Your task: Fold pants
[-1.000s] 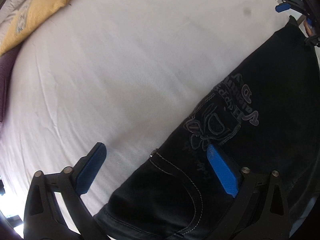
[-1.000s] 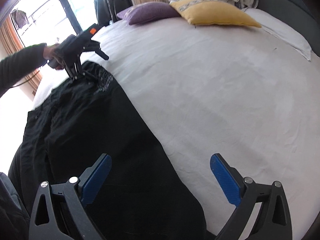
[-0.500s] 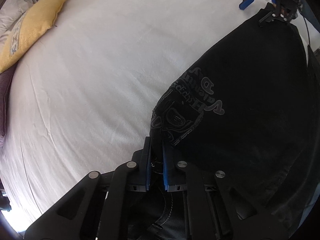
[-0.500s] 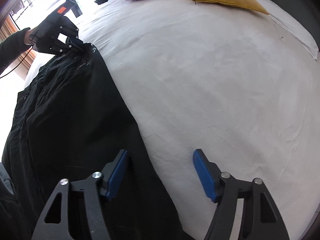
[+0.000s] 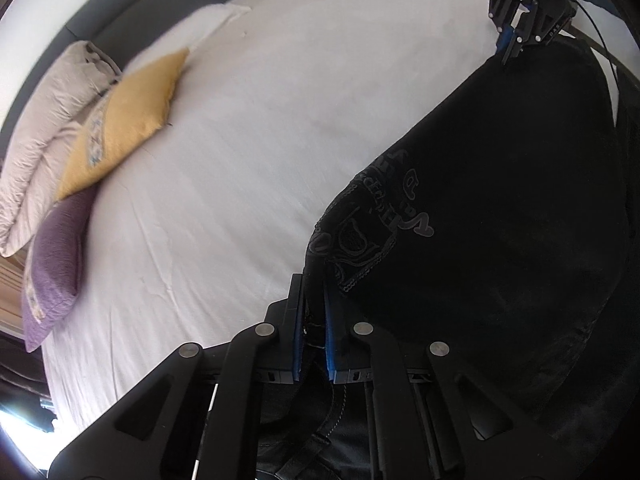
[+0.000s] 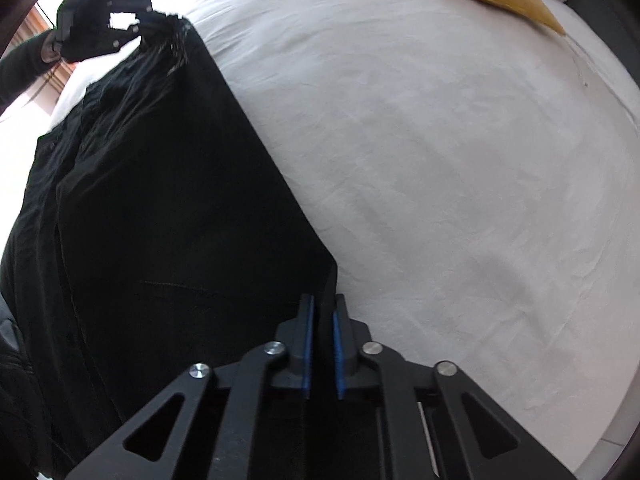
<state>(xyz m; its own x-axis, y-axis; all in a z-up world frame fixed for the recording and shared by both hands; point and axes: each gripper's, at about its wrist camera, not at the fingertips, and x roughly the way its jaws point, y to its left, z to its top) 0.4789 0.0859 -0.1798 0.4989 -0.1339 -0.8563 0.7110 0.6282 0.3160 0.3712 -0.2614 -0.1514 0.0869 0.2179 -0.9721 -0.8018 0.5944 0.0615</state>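
Observation:
Black pants (image 5: pixel 500 220) with a grey printed emblem (image 5: pixel 380 216) lie along the edge of a white bed (image 5: pixel 240 120). In the left wrist view my left gripper (image 5: pixel 314 284) is shut on a bunched fold of the pants beside the emblem, lifted a little off the sheet. Far off at the top right, my right gripper (image 5: pixel 510 46) pinches the other end. In the right wrist view the pants (image 6: pixel 160 200) stretch away from me. My right gripper (image 6: pixel 324 300) has its jaws closing tight on their near corner, with black cloth between the blue pads. My left gripper (image 6: pixel 144 26) holds the far end.
A yellow pillow (image 5: pixel 124 120), a purple pillow (image 5: pixel 56 260) and a folded white duvet (image 5: pixel 44 120) lie by the dark headboard (image 5: pixel 120 24). Wide bare sheet (image 6: pixel 440 160) spreads beside the pants. A hand in a dark sleeve (image 6: pixel 24 64) carries the left gripper.
Both grippers were open over the pants' edge. The left one shut first on the cloth and lifted it, tilting up; the right one then closed on the near corner.

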